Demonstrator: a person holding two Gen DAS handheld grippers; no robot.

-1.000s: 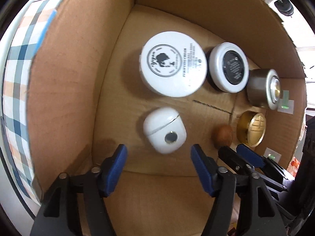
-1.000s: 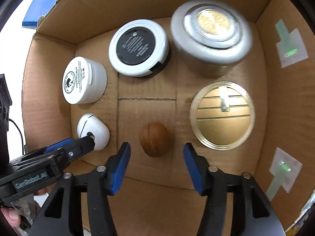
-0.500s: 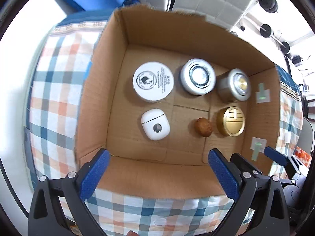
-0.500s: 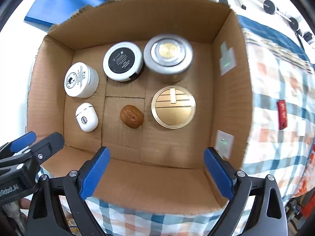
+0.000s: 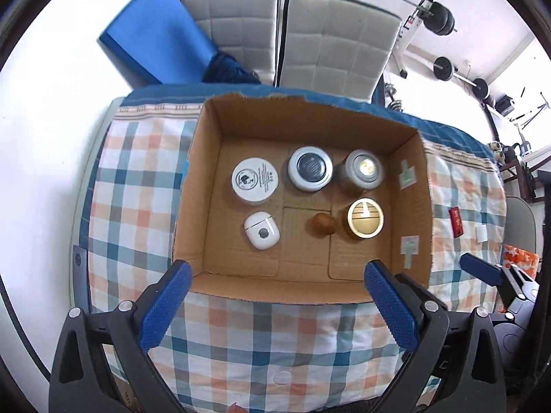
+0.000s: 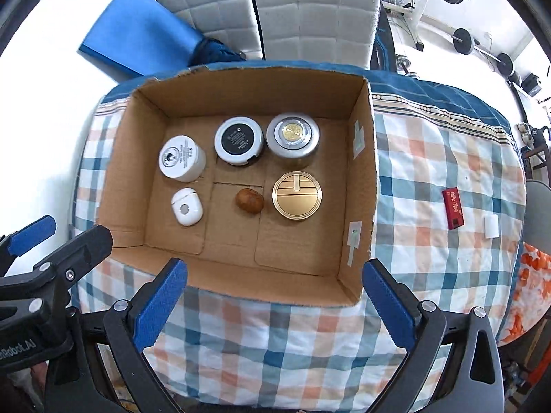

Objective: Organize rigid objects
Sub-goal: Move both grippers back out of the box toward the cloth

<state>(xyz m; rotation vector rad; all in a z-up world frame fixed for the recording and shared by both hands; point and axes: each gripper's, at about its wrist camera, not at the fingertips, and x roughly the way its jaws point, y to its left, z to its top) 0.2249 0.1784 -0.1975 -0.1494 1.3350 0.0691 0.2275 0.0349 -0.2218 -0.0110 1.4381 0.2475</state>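
Six objects sit in two rows on the floor of the cardboard box [image 6: 365,186]. Your left gripper [image 5: 275,306] and right gripper [image 6: 272,303] hang spread and empty, now raised clear after being down over the earbud case [image 6: 187,209] and walnut [image 6: 249,200]. Placement looks finished; next, only confirm nothing remains outside.

A checked cloth [image 6: 430,179] covers the counter. Behind it stand two white padded chairs [image 6: 310,13], a blue mat [image 6: 137,41] and barbell weights [image 5: 444,69].
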